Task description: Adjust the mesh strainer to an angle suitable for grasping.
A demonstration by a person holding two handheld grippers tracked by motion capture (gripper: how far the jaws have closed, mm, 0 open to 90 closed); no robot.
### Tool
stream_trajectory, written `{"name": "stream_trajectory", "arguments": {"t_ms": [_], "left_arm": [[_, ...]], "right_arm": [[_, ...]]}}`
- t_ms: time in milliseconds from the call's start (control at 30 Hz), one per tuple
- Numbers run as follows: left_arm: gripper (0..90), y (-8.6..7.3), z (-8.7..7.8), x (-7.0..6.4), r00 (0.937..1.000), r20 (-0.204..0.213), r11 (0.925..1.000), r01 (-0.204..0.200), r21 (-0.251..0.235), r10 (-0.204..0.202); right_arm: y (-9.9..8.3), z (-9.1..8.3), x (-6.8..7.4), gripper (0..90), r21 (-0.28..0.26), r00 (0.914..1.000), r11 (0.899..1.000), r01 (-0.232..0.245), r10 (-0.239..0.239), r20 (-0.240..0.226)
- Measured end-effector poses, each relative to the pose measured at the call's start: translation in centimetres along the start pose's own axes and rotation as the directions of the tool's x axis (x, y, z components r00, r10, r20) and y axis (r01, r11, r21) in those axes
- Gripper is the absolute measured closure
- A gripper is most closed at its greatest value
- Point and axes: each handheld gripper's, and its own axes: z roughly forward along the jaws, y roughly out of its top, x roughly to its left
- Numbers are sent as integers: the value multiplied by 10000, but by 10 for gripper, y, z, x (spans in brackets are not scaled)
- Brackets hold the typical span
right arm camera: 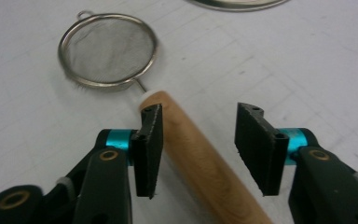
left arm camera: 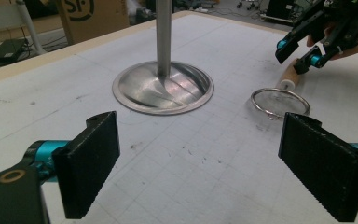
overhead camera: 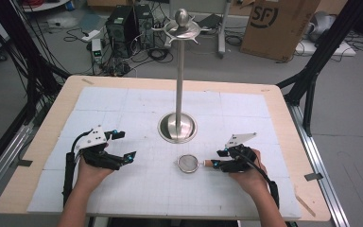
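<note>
While lying flat on the white mat of the desk (overhead camera: 123, 101), just in front of the steel stand's round base (overhead camera: 177, 127), holding nothing in its mesh bowl: the small strainer (overhead camera: 188, 163) (wooden handle (right arm camera: 200, 158) pointing toward the person). Straddling that handle with jaws spread, not yet pinching it: the right gripper (right arm camera: 198, 140). Hovering well apart, jaws wide open and gripping nothing: the left gripper (overhead camera: 123, 146).

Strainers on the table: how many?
1. The small round metal mesh strainer with a wooden handle lies before the steel stand's base; the right gripper's open fingers straddle its handle.
</note>
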Motion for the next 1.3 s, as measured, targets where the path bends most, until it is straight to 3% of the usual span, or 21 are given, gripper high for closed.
{"name": "stream_trajectory", "arguments": {"t_ms": [133,200,267,367,600,767,1167,1300], "left_arm": [[130,0,0,0,10000,7,10000,-10,-29,10],[130,0,-1,0,10000,-6,10000,14,-36,-14],[130,0,-1,0,10000,-19,10000,14,-58,-14],[130,0,-1,0,10000,-18,10000,8,-53,-8],[131,0,0,0,10000,30,10000,8,-32,-8],[132,1,0,-1,10000,47,10000,-16,-68,17],[133,1,-2,0,10000,58,9999,-38,-99,39],[133,2,-3,0,10000,29,9998,9,-184,-9]], "right_arm": [[3,8,7,514,396,9970,9973,616,-597,-497],[4,11,10,521,627,9955,9941,883,-859,-404],[5,12,10,571,713,9955,9934,896,-870,-382],[7,13,9,597,736,9938,9932,903,-851,-711],[16,20,23,645,950,9857,9845,1473,-1382,-967],[26,32,36,680,873,9747,9773,1931,-1809,-1313],[55,68,60,686,478,9570,9724,2283,-2151,-1944],[62,75,65,677,433,9521,9671,2508,-2384,-1913]]}}
